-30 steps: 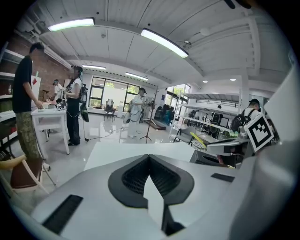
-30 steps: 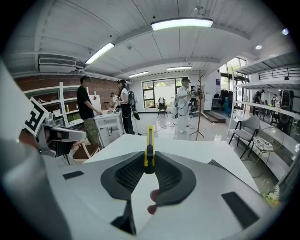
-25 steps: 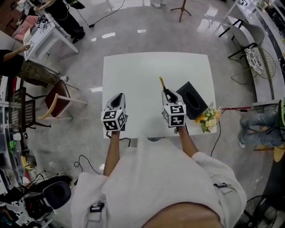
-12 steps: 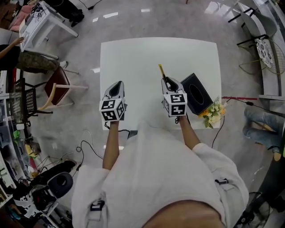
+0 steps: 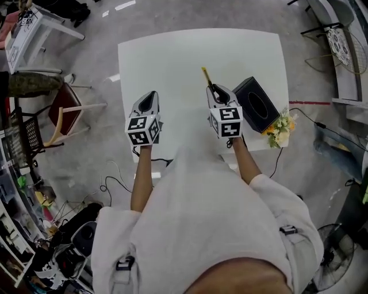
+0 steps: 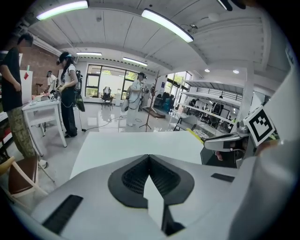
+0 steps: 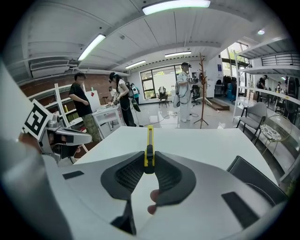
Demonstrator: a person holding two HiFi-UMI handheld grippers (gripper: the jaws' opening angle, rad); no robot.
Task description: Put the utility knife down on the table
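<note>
The grey left gripper (image 5: 150, 97) and grey right gripper (image 5: 214, 89) have both sunk closer to the white rectangular table (image 5: 172, 57). The yellow utility knife (image 5: 206, 77) in the right one's fingers has come down with it. The head view has shifted, so the table and the black tissue box (image 5: 256, 104) now sit higher in frame.

Long ceiling lights (image 7: 176, 5) make the room bright. The white counter (image 5: 172, 57) shines. Edges of both gripper views bend and go dark.

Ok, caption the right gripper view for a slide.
Right gripper clamps a slim yellow utility knife over the white table.
</note>
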